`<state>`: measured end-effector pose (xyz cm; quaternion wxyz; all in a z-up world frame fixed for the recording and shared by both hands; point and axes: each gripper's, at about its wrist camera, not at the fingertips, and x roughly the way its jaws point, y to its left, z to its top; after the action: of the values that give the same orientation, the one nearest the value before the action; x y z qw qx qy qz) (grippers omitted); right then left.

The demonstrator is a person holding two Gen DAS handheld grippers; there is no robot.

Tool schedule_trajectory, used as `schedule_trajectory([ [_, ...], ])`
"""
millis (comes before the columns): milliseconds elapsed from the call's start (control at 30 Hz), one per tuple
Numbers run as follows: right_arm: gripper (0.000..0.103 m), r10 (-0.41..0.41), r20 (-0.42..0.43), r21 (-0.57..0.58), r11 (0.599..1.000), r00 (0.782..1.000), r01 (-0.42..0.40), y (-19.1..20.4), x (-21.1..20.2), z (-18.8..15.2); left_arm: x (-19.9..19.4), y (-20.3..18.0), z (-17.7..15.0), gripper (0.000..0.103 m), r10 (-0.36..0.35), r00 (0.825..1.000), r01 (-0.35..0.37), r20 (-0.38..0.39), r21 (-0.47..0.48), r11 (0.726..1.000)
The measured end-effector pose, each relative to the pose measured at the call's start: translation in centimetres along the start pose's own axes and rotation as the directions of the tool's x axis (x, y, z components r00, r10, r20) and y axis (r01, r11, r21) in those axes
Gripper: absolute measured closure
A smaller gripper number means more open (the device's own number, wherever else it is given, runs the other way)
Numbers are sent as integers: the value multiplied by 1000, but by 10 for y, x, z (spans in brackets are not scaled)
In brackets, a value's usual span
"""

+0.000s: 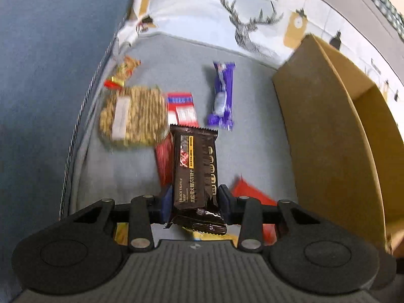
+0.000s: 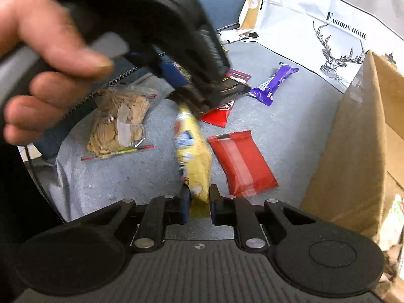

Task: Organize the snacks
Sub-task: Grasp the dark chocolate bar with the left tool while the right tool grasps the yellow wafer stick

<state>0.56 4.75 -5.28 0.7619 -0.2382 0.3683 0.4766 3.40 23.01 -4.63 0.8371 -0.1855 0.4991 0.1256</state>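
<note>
In the left wrist view my left gripper (image 1: 195,202) is shut on the lower end of a dark brown cracker packet (image 1: 194,161), with the blue pads pressing its sides. The packet stands up over the grey cloth (image 1: 252,139). In the right wrist view my right gripper (image 2: 199,202) is shut on the near end of a yellow snack packet (image 2: 193,156), which sticks out ahead of it. A hand (image 2: 50,58) holds the blurred left gripper (image 2: 202,85) just beyond it, with the brown packet (image 2: 233,88) showing at its tip.
On the cloth lie a clear bag of biscuits (image 2: 118,123), a purple bar (image 2: 272,83), a red packet (image 2: 242,161), a red-and-white packet (image 1: 181,108) and a small gold candy (image 1: 123,73). An open cardboard box (image 2: 353,151) stands right. A white printed bag (image 2: 328,38) lies behind.
</note>
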Motion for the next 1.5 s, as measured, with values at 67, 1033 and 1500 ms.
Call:
schedule_trajectory([
  [67,89,-1,-14,-12,1000,1000,0,2,-1,-1,1,3,-4,61,11,1000,-11,-17,4,1000],
  [1033,60,61,2,-82,995,998,-61,32,29,16,23,2,0,55,63,995,-61,-76,25,998],
  [1500,91,45,47,-104,994,998,-40,22,-1,7,20,-4,4,60,50,998,-49,-30,37,998],
])
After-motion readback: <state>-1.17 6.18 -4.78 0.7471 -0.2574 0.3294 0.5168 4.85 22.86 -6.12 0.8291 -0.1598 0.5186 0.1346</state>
